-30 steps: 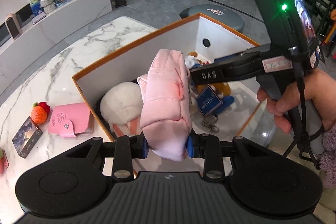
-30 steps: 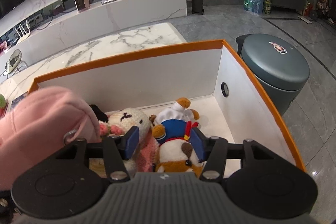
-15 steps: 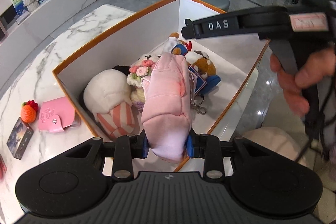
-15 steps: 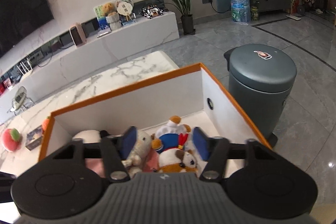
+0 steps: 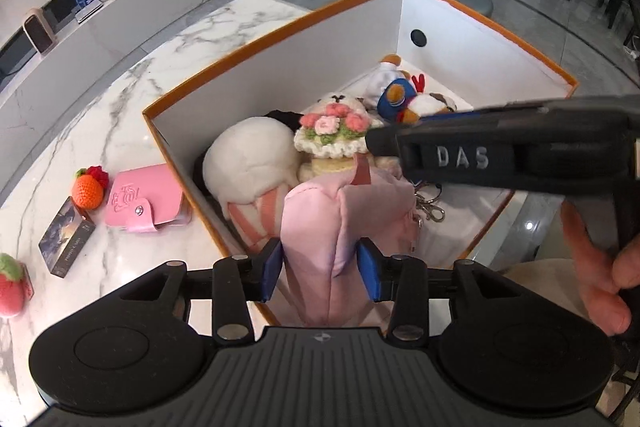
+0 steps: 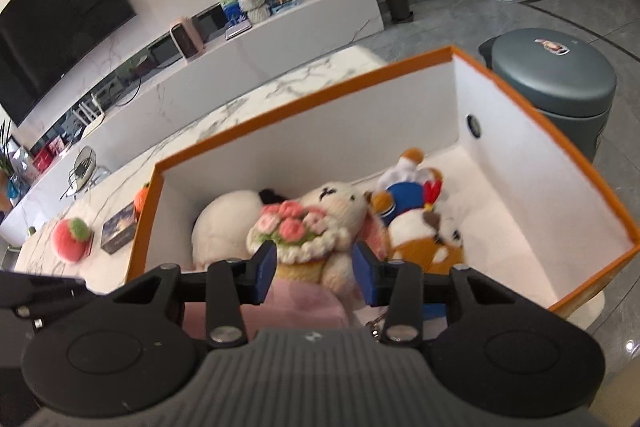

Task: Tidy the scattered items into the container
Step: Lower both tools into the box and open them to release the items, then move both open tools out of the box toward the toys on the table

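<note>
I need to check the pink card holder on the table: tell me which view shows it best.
The left wrist view: the pink card holder lies in full sight beside the box. In the right wrist view the box wall hides it.

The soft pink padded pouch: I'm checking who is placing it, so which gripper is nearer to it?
Left. The left gripper straddles the soft pink padded pouch, jaws just opening. The right gripper hangs empty above it, over the orange-rimmed box.
</note>
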Motion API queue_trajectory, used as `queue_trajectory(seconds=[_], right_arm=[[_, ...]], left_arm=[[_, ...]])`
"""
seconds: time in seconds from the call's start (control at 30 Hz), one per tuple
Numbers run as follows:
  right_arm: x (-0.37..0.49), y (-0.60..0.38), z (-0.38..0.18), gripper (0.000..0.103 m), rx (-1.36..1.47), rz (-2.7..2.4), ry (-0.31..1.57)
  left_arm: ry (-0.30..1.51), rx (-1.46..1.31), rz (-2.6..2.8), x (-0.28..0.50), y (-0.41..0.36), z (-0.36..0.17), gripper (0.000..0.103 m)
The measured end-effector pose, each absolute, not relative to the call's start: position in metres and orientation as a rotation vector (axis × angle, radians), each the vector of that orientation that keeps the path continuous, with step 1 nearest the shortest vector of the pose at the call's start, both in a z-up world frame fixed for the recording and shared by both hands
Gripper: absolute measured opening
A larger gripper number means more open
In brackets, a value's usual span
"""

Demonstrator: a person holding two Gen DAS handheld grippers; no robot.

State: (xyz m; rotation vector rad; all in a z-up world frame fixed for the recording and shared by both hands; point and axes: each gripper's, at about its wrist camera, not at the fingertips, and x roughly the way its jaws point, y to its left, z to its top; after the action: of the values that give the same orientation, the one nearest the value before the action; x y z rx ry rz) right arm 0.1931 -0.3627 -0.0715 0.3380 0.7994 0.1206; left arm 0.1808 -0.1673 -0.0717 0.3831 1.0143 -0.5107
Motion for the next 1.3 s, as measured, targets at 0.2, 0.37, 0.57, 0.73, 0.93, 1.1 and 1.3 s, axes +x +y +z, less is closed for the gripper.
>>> queue_trajectory(seconds=[0.2, 0.37, 0.57, 0.73, 0.93, 1.1, 1.3], right_arm=[[0.192, -0.361, -0.077, 0.043, 0.334, 0.134, 0.823], [0.192, -0.364, -0.076, 0.043, 0.347, 0.128, 0.820], [0.188, -0.370, -0.072, 0.043, 0.355, 0.100, 0.798], [0.187, -0.375, -0.070, 0.043, 0.366, 0.084, 0.786], [0.184, -0.376, -0.069, 0.043, 0.365, 0.089, 0.779], [0.181, -0.377, -0.065, 0.044, 0.367, 0.073, 0.773], [0.170, -0.373, -0.052, 0.050, 0.354, 0.066, 0.748]], left_arm=[[0.901, 0.402, -0.524, 0.170, -0.164, -0.052, 0.066], [0.855, 0.384, -0.559, 0.167, -0.167, -0.045, 0.064], [0.856, 0.361, -0.619, 0.163, -0.169, -0.044, 0.020], [0.949, 0.378, -0.598, 0.167, -0.174, -0.062, 0.014], [1.047, 0.304, -0.542, 0.179, -0.166, -0.080, 0.014], [0.999, 0.294, -0.544, 0.173, -0.163, -0.071, 0.014], [0.879, 0.246, -0.540, 0.161, -0.155, -0.048, 0.016]])
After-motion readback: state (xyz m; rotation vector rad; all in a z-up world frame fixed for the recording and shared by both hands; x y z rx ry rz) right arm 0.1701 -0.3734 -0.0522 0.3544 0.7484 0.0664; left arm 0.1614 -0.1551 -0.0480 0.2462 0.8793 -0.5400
